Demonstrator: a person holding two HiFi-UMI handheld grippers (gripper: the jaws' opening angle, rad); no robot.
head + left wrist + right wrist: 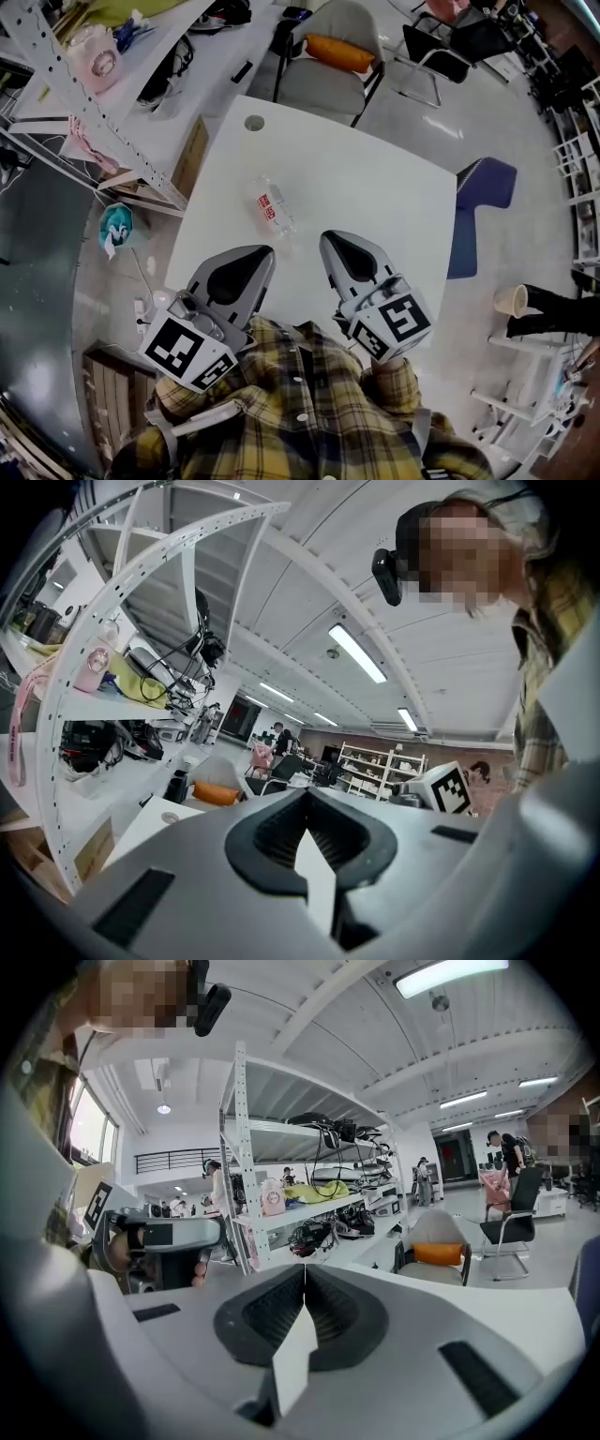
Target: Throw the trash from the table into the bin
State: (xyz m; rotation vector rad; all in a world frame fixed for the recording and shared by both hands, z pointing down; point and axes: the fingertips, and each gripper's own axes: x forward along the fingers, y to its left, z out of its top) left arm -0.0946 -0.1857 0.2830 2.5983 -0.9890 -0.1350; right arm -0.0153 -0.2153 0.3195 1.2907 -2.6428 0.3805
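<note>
We see the trash as a single clear plastic bottle [273,206] with a red-and-white label round its middle, lying on its side on the white counter [375,187], just left of the frame's centre, its length running from upper left to lower right.

Your right gripper [305,1283] is pointing over the table [534,1321], its jaws pressing together with nothing between them. Beyond it, a chair [433,1232] is carrying an orange cushion [439,1253] beside a shelf [246,1147].
</note>
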